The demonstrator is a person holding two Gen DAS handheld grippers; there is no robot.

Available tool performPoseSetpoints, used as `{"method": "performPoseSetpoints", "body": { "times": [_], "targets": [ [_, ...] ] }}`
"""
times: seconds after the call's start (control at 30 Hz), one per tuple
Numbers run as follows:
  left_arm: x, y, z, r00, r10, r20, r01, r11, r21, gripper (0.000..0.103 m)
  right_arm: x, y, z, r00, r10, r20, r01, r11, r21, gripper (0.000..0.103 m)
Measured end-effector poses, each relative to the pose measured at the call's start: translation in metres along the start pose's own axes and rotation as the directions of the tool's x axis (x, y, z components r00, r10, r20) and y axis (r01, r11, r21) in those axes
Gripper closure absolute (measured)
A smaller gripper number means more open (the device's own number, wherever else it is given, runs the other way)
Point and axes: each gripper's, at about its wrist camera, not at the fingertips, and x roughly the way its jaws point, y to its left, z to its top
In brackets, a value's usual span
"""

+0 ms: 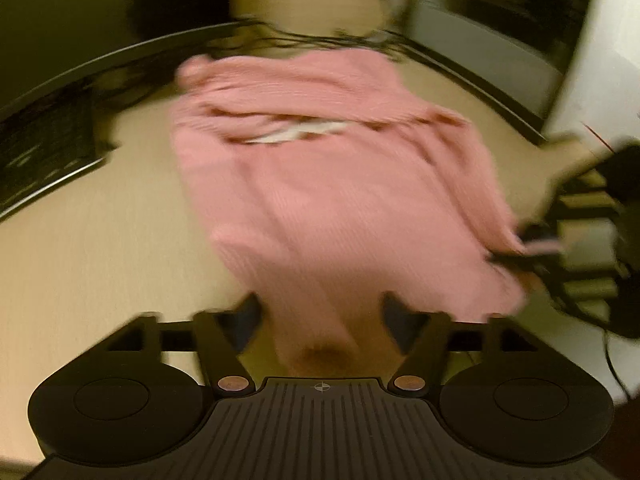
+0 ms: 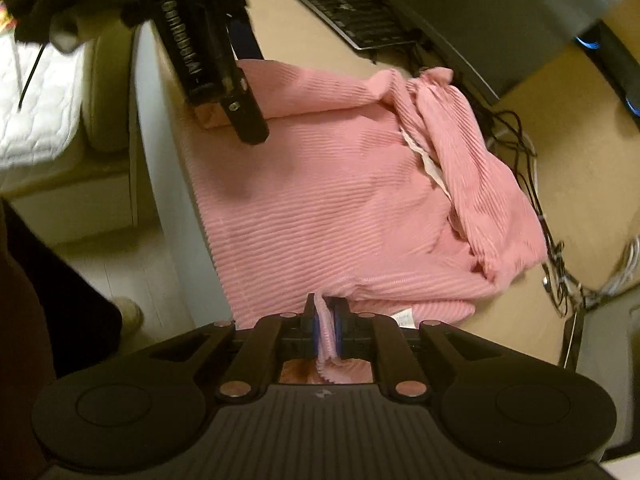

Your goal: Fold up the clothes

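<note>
A pink ribbed garment [image 1: 328, 184] lies spread on a beige table [image 1: 100, 248], blurred in the left wrist view. A white label shows at its neckline [image 1: 296, 134]. My left gripper [image 1: 322, 312] is open, its fingers wide apart with the near edge of the cloth between and below them. My right gripper [image 2: 326, 320] is shut on a pinch of the garment's [image 2: 340, 208] hem. In the left wrist view the right gripper [image 1: 536, 240] holds the cloth's right edge. From the right wrist view the left gripper [image 2: 230, 120] hovers over the garment's far corner near the table edge.
A black keyboard [image 1: 44, 152] lies at the table's left, also seen as the keyboard [image 2: 344, 8] at the top of the right view. Tangled black cables [image 2: 524, 152] run behind the garment. A white mattress [image 2: 36, 96] and a shoe [image 2: 130, 312] lie beyond the table edge.
</note>
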Motion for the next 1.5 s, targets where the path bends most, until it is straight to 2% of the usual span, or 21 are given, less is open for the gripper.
{"method": "performPoseSetpoints", "body": {
  "times": [0.07, 0.13, 0.17, 0.27, 0.37, 0.4, 0.43, 0.53, 0.6, 0.7, 0.77, 0.8, 0.83, 0.9, 0.97, 1.03, 1.07, 1.2, 1.27, 1.4, 1.5],
  "targets": [
    [0.006, 0.014, 0.003, 1.0, 0.019, -0.004, -0.019, 0.995, -0.102, 0.028, 0.0, -0.001, -0.002, 1.0, -0.008, 0.006, 0.008, 1.0, 0.027, 0.095],
    [0.009, 0.022, 0.006, 0.999, 0.037, -0.012, -0.038, 0.99, -0.139, 0.075, 0.001, -0.002, -0.004, 1.0, -0.014, 0.01, 0.014, 0.999, 0.047, 0.095],
    [0.007, 0.024, 0.005, 0.999, 0.045, -0.009, -0.046, 0.99, -0.131, 0.082, 0.002, -0.003, -0.004, 1.0, -0.015, 0.009, 0.014, 0.998, 0.054, 0.095],
    [-0.01, 0.023, -0.001, 0.999, 0.031, 0.009, -0.031, 0.999, -0.036, 0.084, 0.003, -0.006, -0.007, 1.0, -0.021, 0.008, 0.02, 0.998, 0.065, 0.095],
    [-0.022, 0.012, -0.013, 0.998, -0.053, -0.033, 0.056, 0.994, 0.098, 0.081, -0.002, -0.01, -0.009, 1.0, -0.016, 0.011, 0.015, 0.996, 0.083, 0.092],
    [-0.023, 0.008, -0.017, 0.995, -0.078, -0.056, 0.085, 0.988, 0.132, 0.074, -0.005, -0.012, -0.01, 1.0, -0.011, 0.012, 0.009, 0.996, 0.093, 0.084],
    [-0.024, 0.007, -0.018, 0.993, -0.1, -0.069, 0.109, 0.984, 0.139, 0.067, -0.01, -0.017, -0.011, 1.0, 0.002, 0.019, -0.004, 0.992, 0.124, 0.068],
    [-0.028, 0.011, -0.017, 0.983, -0.167, -0.078, 0.175, 0.979, 0.102, 0.054, -0.027, -0.036, -0.017, 0.998, 0.034, 0.062, -0.05, 0.959, 0.279, 0.04],
    [-0.032, 0.023, -0.009, 0.975, -0.22, -0.041, 0.221, 0.975, 0.016, 0.045, -0.037, -0.052, -0.023, 0.995, 0.042, 0.09, -0.075, 0.912, 0.402, 0.034],
    [-0.038, 0.043, 0.004, 0.962, -0.271, 0.029, 0.272, 0.958, -0.094, 0.031, -0.042, -0.079, -0.033, 0.991, 0.021, 0.132, -0.096, 0.8, 0.593, 0.033],
    [-0.036, 0.054, 0.014, 0.955, -0.289, 0.067, 0.296, 0.945, -0.137, 0.03, -0.037, -0.095, -0.037, 0.989, -0.019, 0.147, -0.087, 0.732, 0.676, 0.034],
    [-0.034, 0.058, 0.018, 0.953, -0.292, 0.08, 0.301, 0.942, -0.148, 0.03, -0.034, -0.103, -0.039, 0.987, -0.04, 0.153, -0.083, 0.694, 0.715, 0.042],
    [-0.029, 0.059, 0.022, 0.953, -0.292, 0.086, 0.302, 0.941, -0.155, 0.031, -0.031, -0.11, -0.041, 0.986, -0.06, 0.158, -0.081, 0.655, 0.752, 0.058],
    [-0.016, 0.061, 0.027, 0.954, -0.286, 0.09, 0.298, 0.94, -0.166, 0.035, -0.025, -0.126, -0.045, 0.981, -0.102, 0.164, -0.078, 0.57, 0.818, 0.071],
    [-0.001, 0.062, 0.031, 0.956, -0.282, 0.081, 0.293, 0.94, -0.177, 0.042, -0.017, -0.141, -0.048, 0.976, -0.141, 0.163, -0.075, 0.486, 0.871, 0.075],
    [0.017, 0.061, 0.029, 0.959, -0.282, 0.039, 0.284, 0.942, -0.178, 0.047, 0.009, -0.136, -0.043, 0.984, -0.122, 0.129, -0.049, 0.512, 0.858, 0.077],
    [0.022, 0.059, 0.025, 0.959, -0.282, 0.013, 0.28, 0.945, -0.168, 0.048, 0.019, -0.128, -0.038, 0.989, -0.107, 0.107, -0.032, 0.545, 0.838, 0.077],
    [0.016, 0.053, 0.017, 0.943, -0.33, -0.04, 0.326, 0.941, -0.091, 0.047, 0.055, -0.099, -0.02, 0.998, -0.056, 0.014, 0.027, 0.667, 0.745, 0.074],
    [0.012, 0.05, 0.014, 0.933, -0.355, -0.065, 0.352, 0.935, -0.052, 0.046, 0.047, -0.093, -0.015, 0.997, -0.075, 0.0, 0.052, 0.701, 0.712, 0.074],
    [-0.009, 0.062, 0.011, 0.897, -0.436, -0.073, 0.436, 0.9, -0.005, 0.043, 0.004, -0.085, -0.013, 0.998, -0.041, 0.051, -0.007, 0.713, 0.701, 0.071],
    [-0.006, 0.072, 0.003, 0.87, -0.485, -0.089, 0.483, 0.874, -0.044, 0.044, -0.004, -0.06, -0.017, 0.999, 0.047, 0.001, -0.034, 0.715, 0.698, 0.072]
  ]
}}
